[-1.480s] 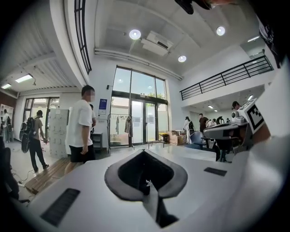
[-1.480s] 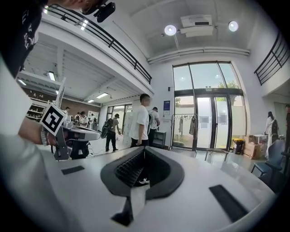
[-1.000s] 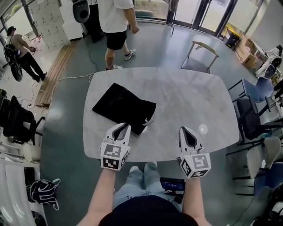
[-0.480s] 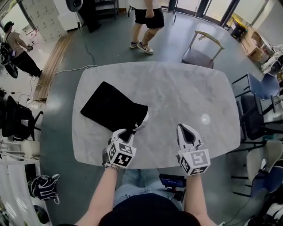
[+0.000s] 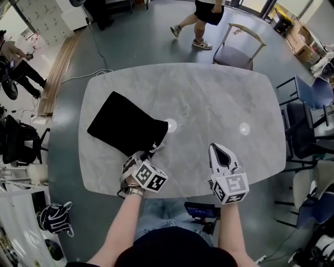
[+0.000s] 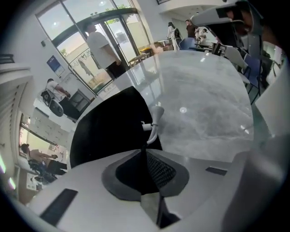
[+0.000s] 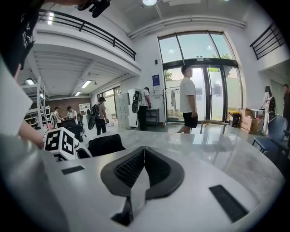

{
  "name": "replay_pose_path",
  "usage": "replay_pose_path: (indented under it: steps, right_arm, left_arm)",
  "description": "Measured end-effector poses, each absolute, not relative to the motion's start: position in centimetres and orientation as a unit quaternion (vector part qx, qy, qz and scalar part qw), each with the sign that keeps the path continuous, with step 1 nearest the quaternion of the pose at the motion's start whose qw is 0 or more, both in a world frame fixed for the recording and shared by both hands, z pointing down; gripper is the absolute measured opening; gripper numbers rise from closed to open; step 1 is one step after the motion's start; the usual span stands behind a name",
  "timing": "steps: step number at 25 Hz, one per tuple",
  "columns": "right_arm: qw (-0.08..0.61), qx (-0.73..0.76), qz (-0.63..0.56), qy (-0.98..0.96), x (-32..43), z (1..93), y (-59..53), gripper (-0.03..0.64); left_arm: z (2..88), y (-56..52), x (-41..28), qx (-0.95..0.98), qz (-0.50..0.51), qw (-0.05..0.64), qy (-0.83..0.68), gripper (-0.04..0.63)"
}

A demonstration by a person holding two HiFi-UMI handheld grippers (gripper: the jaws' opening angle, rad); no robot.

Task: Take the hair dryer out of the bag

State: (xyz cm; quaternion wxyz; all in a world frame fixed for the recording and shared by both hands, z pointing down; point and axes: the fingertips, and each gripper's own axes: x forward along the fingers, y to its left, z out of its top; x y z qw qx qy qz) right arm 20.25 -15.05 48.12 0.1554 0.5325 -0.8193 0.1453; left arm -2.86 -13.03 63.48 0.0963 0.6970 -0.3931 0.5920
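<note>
A flat black drawstring bag (image 5: 125, 125) lies on the left half of the marble table (image 5: 209, 99). Its white drawstring (image 5: 158, 147) trails from the near corner. No hair dryer shows. My left gripper (image 5: 143, 154) points steeply down at that corner. In the left gripper view the bag (image 6: 113, 127) fills the background and the drawstring (image 6: 156, 121) runs straight into the left gripper (image 6: 146, 148). Its jaws have just been closing, with the cord between them. My right gripper (image 5: 218, 149) hovers over the table's near edge, shut and empty; its own view shows the right gripper (image 7: 144, 148) with pads meeting.
A wooden-backed chair (image 5: 237, 52) stands at the table's far side, where a person (image 5: 206, 15) walks past. Dark chairs (image 5: 308, 104) crowd the right side. More people stand at the far left (image 5: 18, 57). The bag (image 7: 106, 144) lies left of the right gripper.
My left gripper has dropped forward and tipped down onto the bag's near corner at the drawstring. The right gripper shifted slightly. The person behind the table walked to the right.
</note>
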Motion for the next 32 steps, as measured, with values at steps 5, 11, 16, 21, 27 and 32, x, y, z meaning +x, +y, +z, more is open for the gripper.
replay_pose_path:
  steps: [5,11,16,21,27,32]
  right_arm:
    - [0.154,0.519,0.142,-0.828,19.0,48.1,-15.3,0.025]
    - [0.158,0.492,0.124,-0.847,16.9,47.1,-16.3,0.025]
    - [0.147,0.453,0.123,-0.871,14.6,46.4,-16.7,0.025]
    - [0.17,0.379,0.17,-0.894,10.7,48.4,-16.4,0.025]
    - [0.261,0.254,0.222,-0.905,3.2,54.3,-16.4,0.17]
    - [0.32,0.24,0.236,-0.886,-0.6,59.5,-18.0,0.221]
  left_arm:
    - [62.4,-13.5,-3.2,0.713,0.538,0.154,-0.422,0.023]
    - [58.7,-14.6,-4.5,0.75,0.346,0.27,-0.494,0.023]
    - [55.8,-15.3,-6.9,0.751,0.142,0.36,-0.535,0.023]
    - [54.1,-15.5,-8.2,0.739,0.034,0.381,-0.554,0.023]
    - [53.9,-15.4,-8.0,0.738,0.026,0.362,-0.569,0.023]
    - [53.9,-15.6,-8.0,0.742,0.046,0.345,-0.573,0.023]
